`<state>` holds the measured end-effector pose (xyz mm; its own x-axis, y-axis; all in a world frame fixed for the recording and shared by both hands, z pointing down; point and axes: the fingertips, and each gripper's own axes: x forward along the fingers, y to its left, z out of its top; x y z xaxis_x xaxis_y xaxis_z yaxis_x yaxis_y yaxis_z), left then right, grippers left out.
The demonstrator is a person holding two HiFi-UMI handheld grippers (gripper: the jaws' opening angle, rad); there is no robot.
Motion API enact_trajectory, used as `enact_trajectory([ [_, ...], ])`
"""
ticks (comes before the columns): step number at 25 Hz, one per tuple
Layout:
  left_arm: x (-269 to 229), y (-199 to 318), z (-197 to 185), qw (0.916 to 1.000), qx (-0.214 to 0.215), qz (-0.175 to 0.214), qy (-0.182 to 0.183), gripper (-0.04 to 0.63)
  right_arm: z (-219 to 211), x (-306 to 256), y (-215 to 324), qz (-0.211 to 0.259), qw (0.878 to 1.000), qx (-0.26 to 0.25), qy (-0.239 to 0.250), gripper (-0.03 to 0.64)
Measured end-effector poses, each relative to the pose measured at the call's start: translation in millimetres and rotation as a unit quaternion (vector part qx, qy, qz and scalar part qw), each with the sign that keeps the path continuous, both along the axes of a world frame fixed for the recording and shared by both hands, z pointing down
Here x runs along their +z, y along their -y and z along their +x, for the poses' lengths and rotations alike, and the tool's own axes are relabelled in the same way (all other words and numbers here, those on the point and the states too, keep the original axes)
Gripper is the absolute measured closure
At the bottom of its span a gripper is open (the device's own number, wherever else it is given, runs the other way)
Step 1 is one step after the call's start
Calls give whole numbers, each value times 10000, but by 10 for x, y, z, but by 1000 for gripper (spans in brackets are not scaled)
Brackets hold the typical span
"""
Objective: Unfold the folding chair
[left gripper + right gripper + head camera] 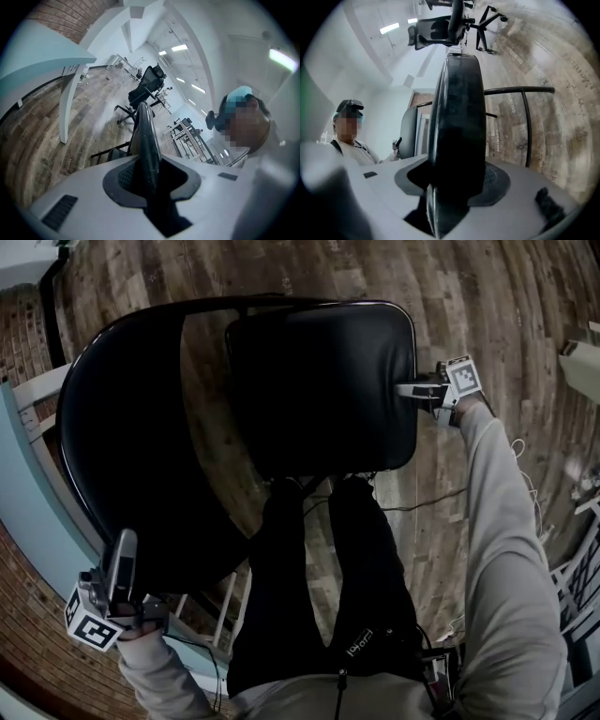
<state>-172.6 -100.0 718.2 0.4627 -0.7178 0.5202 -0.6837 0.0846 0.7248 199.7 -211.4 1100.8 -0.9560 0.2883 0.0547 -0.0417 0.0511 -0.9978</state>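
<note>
**Holding a black folding chair at two points**

Item: folding chair, black with a thin metal frame. It stands on the wood-plank floor, directly in front of the person's legs.

- Seat: padded and glossy, its flat face turned up toward the head view. It lies to the right of the backrest.
- Backrest: a curved dark panel on the chair's left side, close to the edge of a pale blue table.
- Left gripper: at the backrest's near lower rim. Its jaws are clamped on the thin rim, which runs straight up between them in the left gripper view.
- Right gripper: at the seat's right edge, with a grey sleeve behind it. Its jaws are closed on the thick padded edge, which fills the gap between them in the right gripper view.

Surroundings: a brick wall stands behind the table. A black office chair stands far across the floor in the left gripper view.
</note>
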Motion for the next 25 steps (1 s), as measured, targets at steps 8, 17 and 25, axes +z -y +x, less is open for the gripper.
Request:
enact_trajectory([
  [8, 36, 7, 2, 10000, -14, -33, -49, 497, 35, -40, 65, -55, 9955, 729, 608, 403],
  [17, -148, -79, -195, 9817, 100, 72, 1899, 316, 592, -374, 37, 1823, 9489, 1159, -2300, 298],
  [25, -2054, -11, -7, 9125, 1140, 1402, 3669, 295, 84, -3768, 318, 4217, 8618, 1683, -2262, 293],
])
